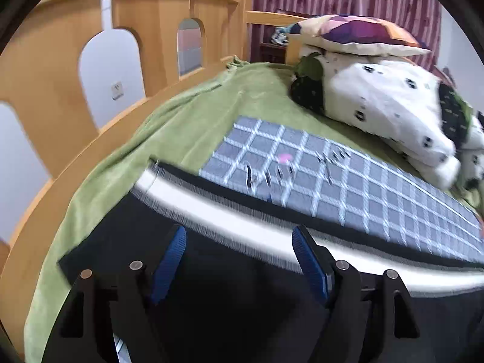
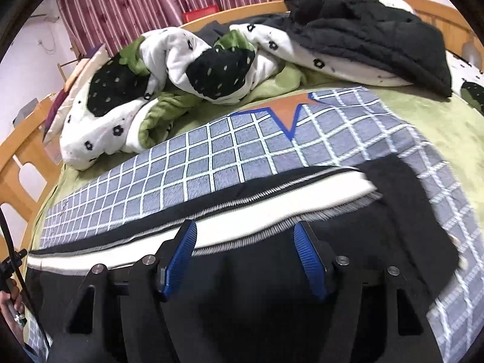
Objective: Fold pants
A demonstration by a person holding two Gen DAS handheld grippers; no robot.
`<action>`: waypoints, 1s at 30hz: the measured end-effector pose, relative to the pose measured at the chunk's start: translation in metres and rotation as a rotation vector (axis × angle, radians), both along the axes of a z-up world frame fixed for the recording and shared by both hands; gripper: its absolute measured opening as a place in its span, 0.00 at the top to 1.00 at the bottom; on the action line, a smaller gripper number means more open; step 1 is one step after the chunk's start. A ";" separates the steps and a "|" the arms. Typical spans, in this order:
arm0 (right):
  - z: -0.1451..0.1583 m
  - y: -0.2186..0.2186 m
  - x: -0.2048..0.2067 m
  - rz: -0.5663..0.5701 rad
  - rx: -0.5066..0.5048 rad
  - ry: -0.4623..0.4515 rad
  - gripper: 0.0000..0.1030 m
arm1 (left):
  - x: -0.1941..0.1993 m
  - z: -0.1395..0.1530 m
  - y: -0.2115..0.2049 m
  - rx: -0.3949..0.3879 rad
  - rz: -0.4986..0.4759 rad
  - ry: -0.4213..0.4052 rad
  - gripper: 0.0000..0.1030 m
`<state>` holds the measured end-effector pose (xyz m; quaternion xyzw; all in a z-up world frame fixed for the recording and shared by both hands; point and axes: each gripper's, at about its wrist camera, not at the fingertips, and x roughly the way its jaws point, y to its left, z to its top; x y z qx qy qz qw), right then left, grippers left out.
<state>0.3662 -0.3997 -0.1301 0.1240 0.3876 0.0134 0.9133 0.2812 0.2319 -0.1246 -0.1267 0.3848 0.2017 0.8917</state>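
Black pants [image 1: 230,284] with a white side stripe [image 1: 230,227] lie flat on a grey checked blanket [image 1: 332,175] on the bed. My left gripper [image 1: 239,239] is open just above the black cloth, beside the stripe, holding nothing. In the right wrist view the same pants [image 2: 251,278] lie with the stripe [image 2: 272,211] running across and a black end [image 2: 408,205] spread to the right. My right gripper [image 2: 245,236] is open over the stripe's near edge, empty.
A green sheet [image 1: 181,115] covers the bed. A wooden rail [image 1: 90,139] runs along the left. A white spotted quilt [image 1: 387,103], a pillow [image 1: 357,33] and a dark jacket [image 2: 369,33] are heaped at the back. A hand [image 2: 12,302] shows at the far left.
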 end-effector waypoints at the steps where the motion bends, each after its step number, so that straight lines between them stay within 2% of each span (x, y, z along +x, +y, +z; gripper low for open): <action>1: 0.004 -0.002 -0.011 0.005 0.001 -0.001 0.36 | -0.016 0.000 -0.001 -0.032 -0.017 -0.003 0.31; 3: 0.011 -0.010 -0.040 0.020 0.002 -0.006 0.34 | -0.045 -0.005 0.000 -0.098 -0.044 -0.025 0.31; 5: 0.011 -0.017 -0.069 0.026 -0.005 -0.006 0.26 | -0.078 -0.018 0.000 -0.157 -0.046 -0.021 0.31; 9: -0.006 -0.037 -0.120 0.016 0.021 0.032 0.26 | -0.128 -0.050 0.006 -0.339 -0.039 -0.011 0.31; 11: -0.016 -0.046 -0.139 0.008 0.068 0.043 0.26 | -0.138 -0.064 0.009 -0.398 -0.040 -0.017 0.31; 14: -0.030 -0.056 -0.157 0.007 0.107 0.052 0.26 | -0.134 -0.080 0.014 -0.433 -0.028 0.008 0.31; 17: -0.040 -0.062 -0.160 -0.010 0.138 0.054 0.26 | -0.125 -0.089 0.020 -0.479 -0.020 -0.005 0.31; 23: -0.054 -0.065 -0.133 -0.065 0.182 0.046 0.26 | -0.096 -0.093 0.029 -0.442 0.012 -0.040 0.32; 24: -0.056 -0.065 -0.124 -0.081 0.174 0.047 0.26 | -0.088 -0.093 0.030 -0.428 0.024 -0.041 0.35; 27: -0.068 -0.069 -0.091 -0.128 0.174 0.069 0.30 | -0.071 -0.094 0.038 -0.398 0.081 -0.020 0.67; 29: -0.074 -0.073 -0.070 -0.170 0.162 0.080 0.52 | -0.064 -0.094 0.043 -0.399 0.104 -0.011 0.78; 30: -0.073 -0.076 -0.060 -0.194 0.161 0.076 0.57 | -0.061 -0.093 0.044 -0.395 0.104 -0.006 0.84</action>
